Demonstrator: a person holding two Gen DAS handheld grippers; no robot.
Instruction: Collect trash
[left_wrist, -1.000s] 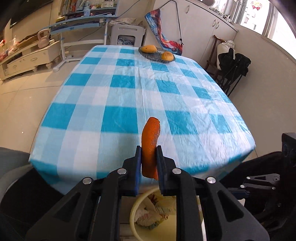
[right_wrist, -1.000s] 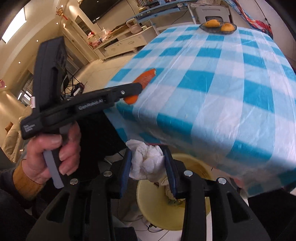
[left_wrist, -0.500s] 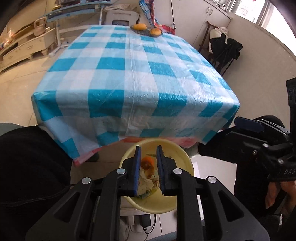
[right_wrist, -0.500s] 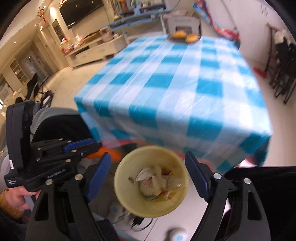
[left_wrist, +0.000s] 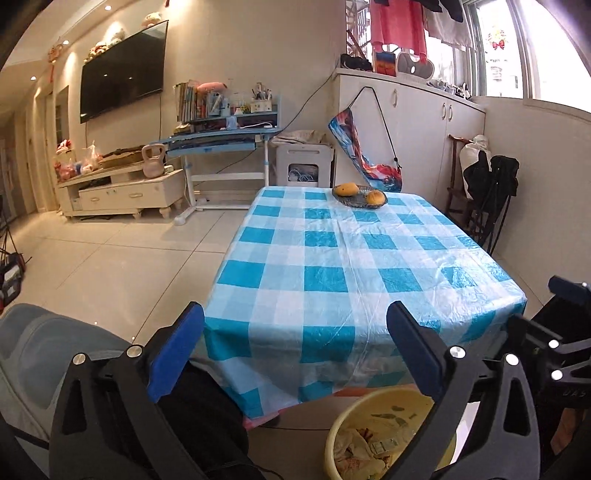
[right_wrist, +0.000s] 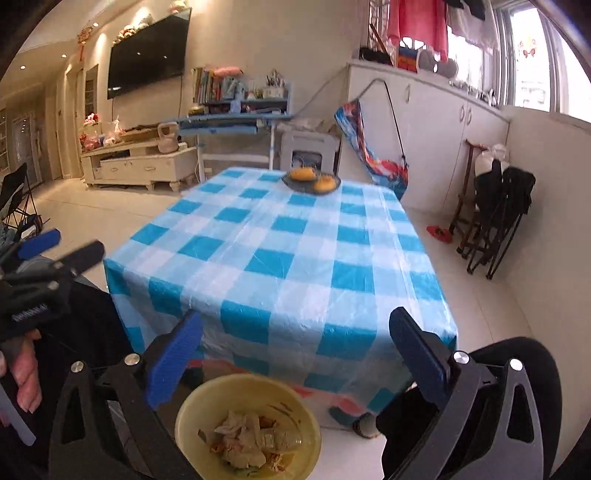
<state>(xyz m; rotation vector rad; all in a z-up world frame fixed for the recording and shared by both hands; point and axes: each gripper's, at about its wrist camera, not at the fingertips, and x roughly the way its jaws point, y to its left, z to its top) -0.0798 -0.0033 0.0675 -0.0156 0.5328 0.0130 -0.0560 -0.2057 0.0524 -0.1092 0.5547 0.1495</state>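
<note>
- Left claw (left_wrist: 295, 343) and right claw (right_wrist: 295, 350) both gape wide, holding nothing
- Yellow bin (right_wrist: 247, 424) sits on the floor just before the desk (left_wrist: 332, 266), with crumpled tissue and orange peel trash (right_wrist: 247, 443) inside
- The desk wears a blue-checked cloth
- At the desk's far end, a fruit plate (left_wrist: 359, 196)
- Beyond the desk, a wall TV (left_wrist: 122, 72)

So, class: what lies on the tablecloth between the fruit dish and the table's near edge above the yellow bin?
Nothing: between the fruit dish and the near edge above the yellow bin, the tablecloth is bare, as both wrist views show.
</note>
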